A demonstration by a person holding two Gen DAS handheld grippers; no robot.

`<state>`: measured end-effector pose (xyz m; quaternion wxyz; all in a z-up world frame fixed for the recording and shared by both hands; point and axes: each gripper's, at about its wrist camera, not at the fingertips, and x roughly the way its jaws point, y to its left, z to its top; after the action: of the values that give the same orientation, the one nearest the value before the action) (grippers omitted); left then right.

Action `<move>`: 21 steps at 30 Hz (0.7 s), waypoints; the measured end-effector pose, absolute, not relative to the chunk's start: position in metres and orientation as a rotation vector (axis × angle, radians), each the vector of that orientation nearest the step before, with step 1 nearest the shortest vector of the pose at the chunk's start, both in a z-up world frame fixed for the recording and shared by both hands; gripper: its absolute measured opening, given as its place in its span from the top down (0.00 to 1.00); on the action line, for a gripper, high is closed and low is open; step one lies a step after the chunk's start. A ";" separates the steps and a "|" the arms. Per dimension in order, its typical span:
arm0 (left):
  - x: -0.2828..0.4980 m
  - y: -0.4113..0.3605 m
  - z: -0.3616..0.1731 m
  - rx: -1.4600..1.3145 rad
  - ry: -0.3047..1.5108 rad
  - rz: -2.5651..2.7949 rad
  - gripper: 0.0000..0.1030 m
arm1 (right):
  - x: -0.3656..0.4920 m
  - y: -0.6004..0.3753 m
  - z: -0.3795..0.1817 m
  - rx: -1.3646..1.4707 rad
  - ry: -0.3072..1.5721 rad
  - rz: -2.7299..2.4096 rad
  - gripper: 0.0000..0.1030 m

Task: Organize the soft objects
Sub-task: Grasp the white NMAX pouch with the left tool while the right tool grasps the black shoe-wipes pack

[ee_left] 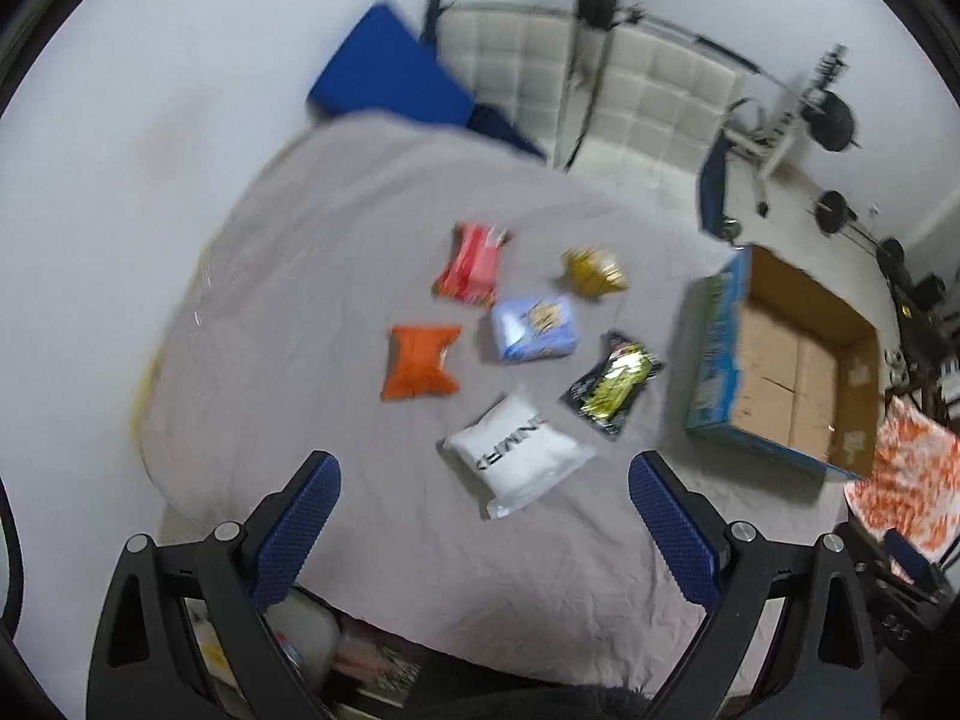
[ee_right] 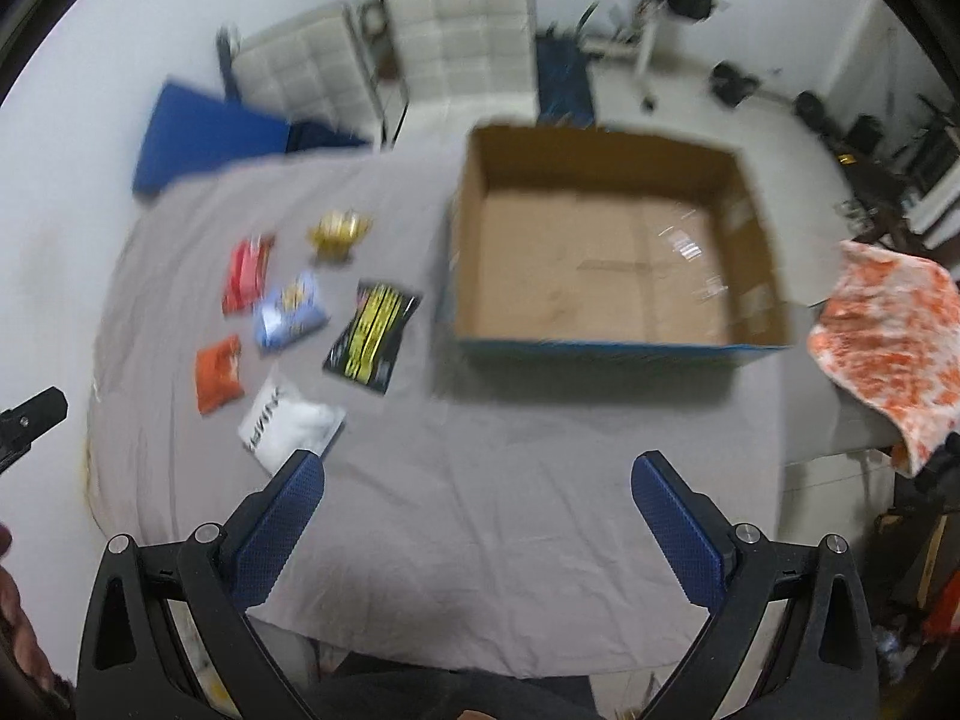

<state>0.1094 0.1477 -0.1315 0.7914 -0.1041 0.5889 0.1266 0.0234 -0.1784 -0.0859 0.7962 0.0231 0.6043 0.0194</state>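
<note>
Several soft packets lie on a grey sheet (ee_left: 360,228): a white pouch (ee_left: 519,453) nearest, an orange packet (ee_left: 420,361), a red packet (ee_left: 472,265), a light blue packet (ee_left: 534,327), a gold packet (ee_left: 594,271) and a black-and-yellow packet (ee_left: 613,385). An open cardboard box (ee_left: 792,360) stands to their right, empty. My left gripper (ee_left: 483,516) is open and empty, hovering above and short of the white pouch. My right gripper (ee_right: 477,513) is open and empty above bare sheet, with the box (ee_right: 612,252) ahead and the packets, such as the white pouch (ee_right: 292,426), to the left.
An orange-and-white cloth (ee_right: 888,336) hangs at the right edge of the surface. A blue mat (ee_left: 390,72) and white padded panels (ee_left: 630,84) stand behind. Exercise gear (ee_left: 834,114) clutters the far right floor. The other gripper's black tip (ee_right: 30,420) shows at the left.
</note>
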 end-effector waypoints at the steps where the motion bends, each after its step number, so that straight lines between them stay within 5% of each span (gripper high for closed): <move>1: 0.112 0.155 -0.147 -0.257 1.302 0.273 0.04 | 0.033 -0.168 -0.101 0.058 1.316 0.068 0.00; 11: 0.142 0.180 -0.328 -0.780 1.639 0.209 0.06 | 0.127 -0.095 -0.223 0.113 1.459 0.075 0.00; 21: 0.182 0.160 -0.406 -0.823 1.754 0.268 0.06 | 0.169 -0.081 -0.279 0.119 1.555 0.025 0.00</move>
<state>0.1817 0.1599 -0.4057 0.5587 -0.3491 0.7437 0.1135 0.1693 -0.0806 -0.2794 0.7111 0.0535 0.7009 0.0113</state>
